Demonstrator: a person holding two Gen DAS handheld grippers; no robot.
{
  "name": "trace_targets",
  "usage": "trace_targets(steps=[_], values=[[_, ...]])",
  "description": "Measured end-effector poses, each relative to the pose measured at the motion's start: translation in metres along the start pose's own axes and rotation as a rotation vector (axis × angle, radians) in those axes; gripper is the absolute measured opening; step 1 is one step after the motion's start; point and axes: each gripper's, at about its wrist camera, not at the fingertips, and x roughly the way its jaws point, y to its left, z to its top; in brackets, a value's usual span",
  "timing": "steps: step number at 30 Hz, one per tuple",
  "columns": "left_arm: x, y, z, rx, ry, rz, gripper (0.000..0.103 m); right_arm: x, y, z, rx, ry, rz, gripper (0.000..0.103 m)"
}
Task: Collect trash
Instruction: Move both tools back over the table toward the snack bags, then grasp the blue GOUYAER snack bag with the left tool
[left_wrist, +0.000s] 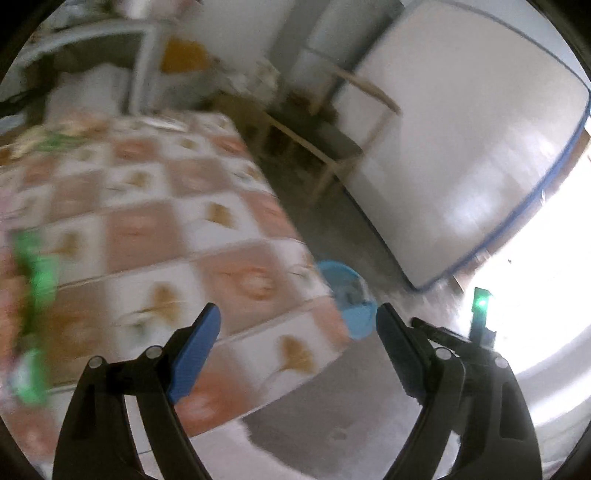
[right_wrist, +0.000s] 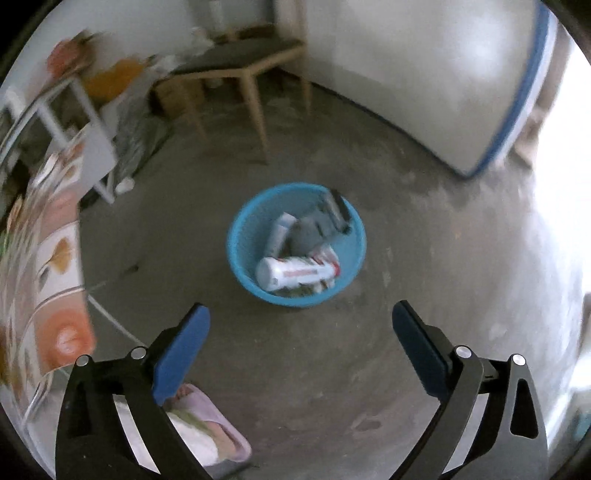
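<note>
A blue round bin (right_wrist: 240, 254) stands on the concrete floor and holds a white tube (right_wrist: 295, 273), a smaller tube (right_wrist: 280, 232) and dark packets (right_wrist: 328, 218). My right gripper (right_wrist: 299, 325) is open and empty, above and just short of the bin. My left gripper (left_wrist: 297, 325) is open and empty over the corner of the table with the floral cloth (left_wrist: 166, 229). Blurred green wrappers (left_wrist: 37, 288) lie on the cloth at the far left. The bin (left_wrist: 351, 295) shows past the table edge in the left wrist view.
A wooden table (right_wrist: 240, 66) stands at the back wall. A white panel with a blue edge (right_wrist: 443, 81) leans at the right. A white metal frame (right_wrist: 55, 122) and the table corner (right_wrist: 55, 258) are at the left. A foot in a pink slipper (right_wrist: 207, 428) is below.
</note>
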Motion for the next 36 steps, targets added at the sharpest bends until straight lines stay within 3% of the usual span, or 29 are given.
trace_targets(steps=[4, 9, 13, 16, 19, 21, 26, 28, 33, 36], values=[[-0.061, 0.050, -0.018, -0.076, -0.132, 0.085, 0.084, -0.036, 0.052, 0.010, -0.125, -0.080, 0.047, 0.095], [-0.120, 0.118, -0.050, -0.245, -0.271, 0.177, 0.084, -0.076, 0.124, 0.008, -0.242, -0.134, 0.237, 0.095], [-0.149, 0.163, -0.075, -0.381, -0.321, 0.187, 0.084, -0.085, 0.175, 0.003, -0.312, -0.058, 0.501, 0.095], [-0.158, 0.191, -0.087, -0.457, -0.358, 0.147, 0.084, -0.086, 0.219, 0.000, -0.347, 0.053, 0.703, 0.095], [-0.154, 0.211, -0.089, -0.503, -0.360, 0.154, 0.084, -0.088, 0.262, 0.002, -0.367, 0.108, 0.815, 0.095], [-0.153, 0.221, -0.089, -0.507, -0.372, 0.142, 0.083, -0.085, 0.290, 0.005, -0.369, 0.148, 0.858, 0.092], [-0.136, 0.236, -0.090, -0.552, -0.349, 0.101, 0.074, -0.068, 0.343, 0.010, -0.345, 0.296, 0.942, 0.065], [-0.128, 0.243, -0.093, -0.582, -0.332, 0.071, 0.071, -0.057, 0.364, 0.010, -0.343, 0.355, 0.956, 0.059], [-0.114, 0.249, -0.094, -0.601, -0.300, 0.066, 0.063, -0.033, 0.402, -0.001, -0.376, 0.499, 0.977, 0.052], [-0.109, 0.251, -0.094, -0.609, -0.289, 0.057, 0.057, -0.028, 0.405, -0.010, -0.388, 0.568, 0.975, 0.032]])
